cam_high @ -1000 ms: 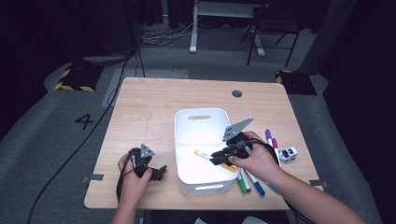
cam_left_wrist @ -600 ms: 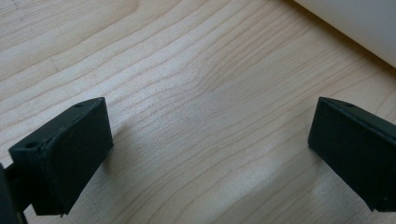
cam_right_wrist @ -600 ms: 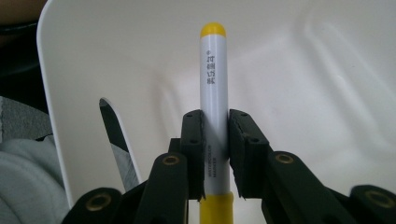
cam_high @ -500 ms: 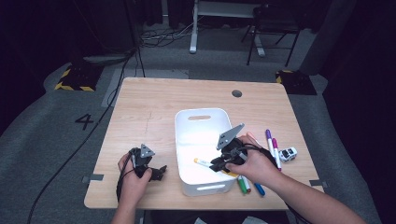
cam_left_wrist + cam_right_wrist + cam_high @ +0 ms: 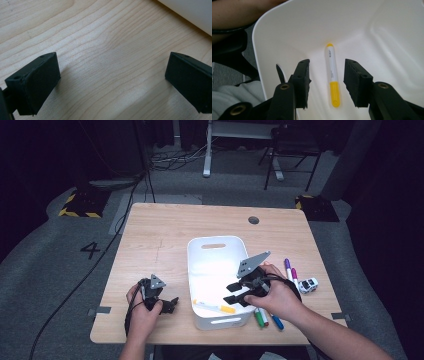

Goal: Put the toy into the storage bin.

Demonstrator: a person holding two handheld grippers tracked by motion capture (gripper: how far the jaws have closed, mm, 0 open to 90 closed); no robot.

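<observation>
The right tongs [image 5: 325, 83] have just opened, and the yellow-capped white marker pen [image 5: 332, 83] lies loose below their gap on the floor of the white plastic bin [image 5: 198, 251] near its front wall – dropped off, I'd judge. A second ago they held it above the bin. More markers [image 5: 267, 317] wait by the surface's [image 5: 165, 230] front right edge. The left tongs [image 5: 112, 82] rest apart, empty.

We see a tub [image 5: 216, 241] in the middle of the bench [image 5: 165, 235]. One marker [image 5: 214, 307] lies inside it, near the front wall. More markers [image 5: 289, 270] and a toy car [image 5: 308, 285] lie on the bench, right of the tub.
</observation>
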